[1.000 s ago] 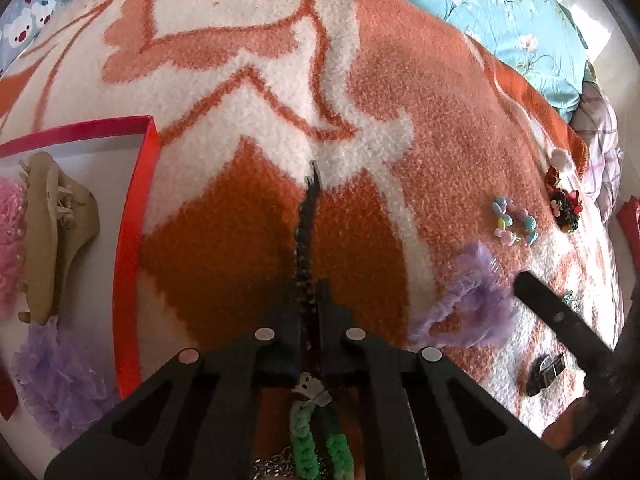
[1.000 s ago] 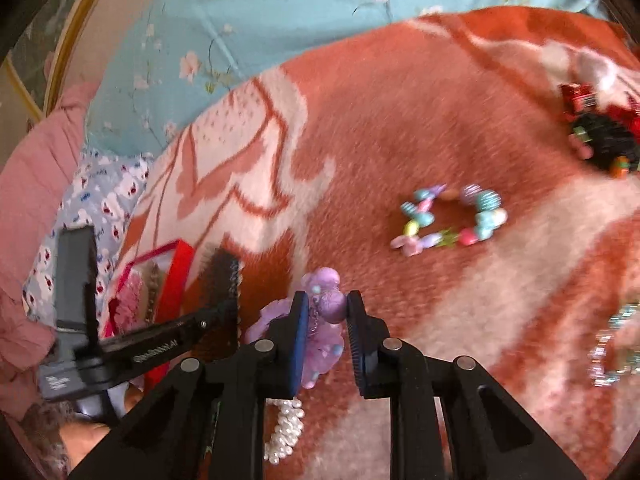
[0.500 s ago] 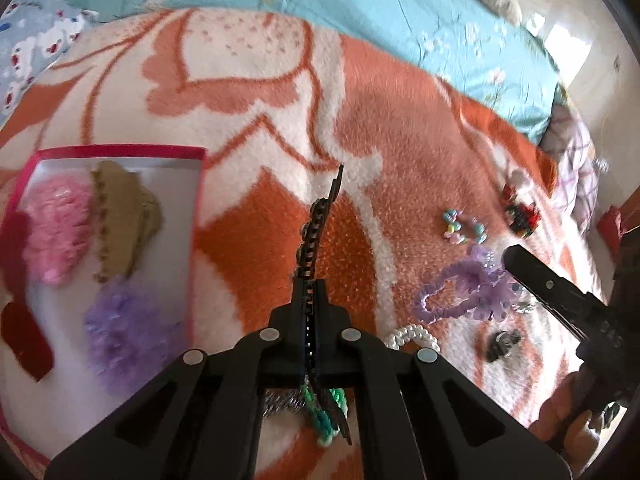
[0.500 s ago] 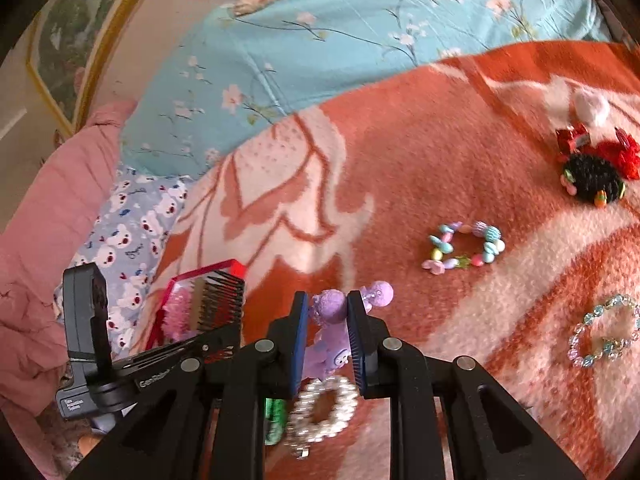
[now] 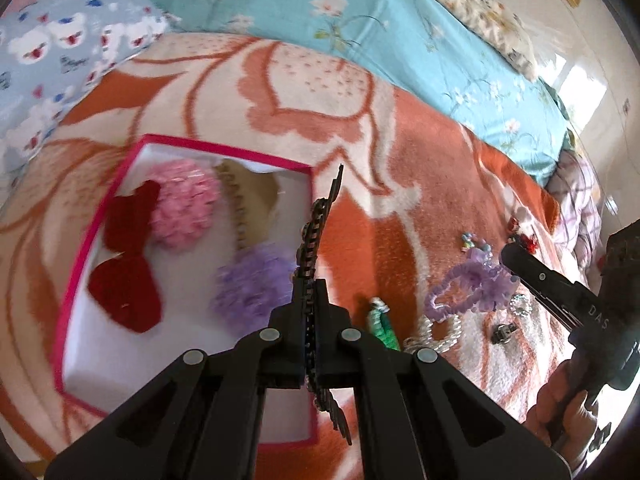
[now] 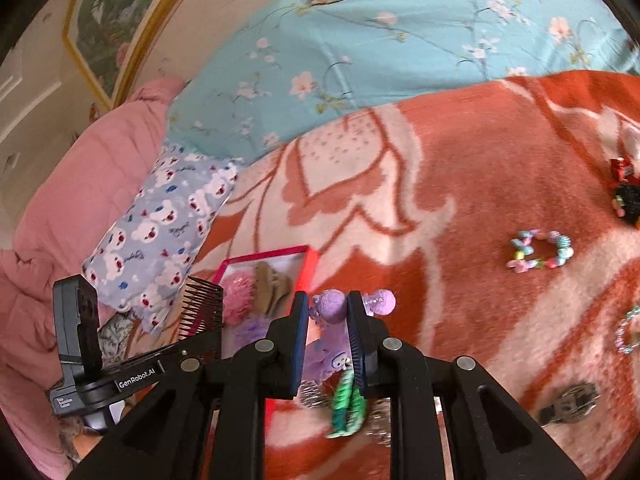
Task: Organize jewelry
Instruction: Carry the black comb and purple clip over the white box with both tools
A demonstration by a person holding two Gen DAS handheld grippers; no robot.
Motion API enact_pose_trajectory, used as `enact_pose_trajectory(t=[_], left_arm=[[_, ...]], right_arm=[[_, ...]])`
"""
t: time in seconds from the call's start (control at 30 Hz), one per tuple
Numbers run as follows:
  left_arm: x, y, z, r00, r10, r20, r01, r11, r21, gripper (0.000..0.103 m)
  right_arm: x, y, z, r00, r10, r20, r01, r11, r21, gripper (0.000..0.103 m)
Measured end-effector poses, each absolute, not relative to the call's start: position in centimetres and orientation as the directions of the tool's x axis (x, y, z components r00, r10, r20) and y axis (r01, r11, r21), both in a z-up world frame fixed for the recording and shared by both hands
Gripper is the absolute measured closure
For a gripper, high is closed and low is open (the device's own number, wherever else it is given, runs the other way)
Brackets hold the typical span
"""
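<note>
Black toothed hair comb [image 5: 316,236] pinched in left gripper [image 5: 308,300]; purple scrunchie [image 6: 334,306] clamped in right gripper [image 6: 328,308]. Now lifted nearer red-rimmed box [image 5: 100,220] at ten o'clock.

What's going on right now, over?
Left gripper shut on black comb, beside red box. Right gripper shut on purple hair tie. Nothing blocking.

Black hair comb [image 5: 316,240] lower stretch hidden between left claw [image 5: 308,344] fingers; purple scrunchie [image 6: 332,308] body mostly hidden behind right claw [image 6: 328,344]; green bracelet [image 6: 346,408] motion-blurred; red box [image 5: 80,248] contents smeared; small dark clip [image 5: 503,334] too small to identify; beaded bracelet [image 6: 628,334] cut by frame edge
</note>
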State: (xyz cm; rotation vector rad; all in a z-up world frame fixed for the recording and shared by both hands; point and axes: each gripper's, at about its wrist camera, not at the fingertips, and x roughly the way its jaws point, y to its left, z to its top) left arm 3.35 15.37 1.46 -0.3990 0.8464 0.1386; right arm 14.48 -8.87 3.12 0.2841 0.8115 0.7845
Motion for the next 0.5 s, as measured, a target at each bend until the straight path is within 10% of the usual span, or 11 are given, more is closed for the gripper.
enact_pose_trajectory(t=[0.5], left_arm=[[-2.2, 22.4, 0.1, 0.637, 0.069, -0.768, -0.422, 0.865, -0.272, 0.102]], right_arm=[[10.6, 0.3, 2.2, 0.276, 0.786, -0.554, -0.637, 0.581, 0.506, 0.084]])
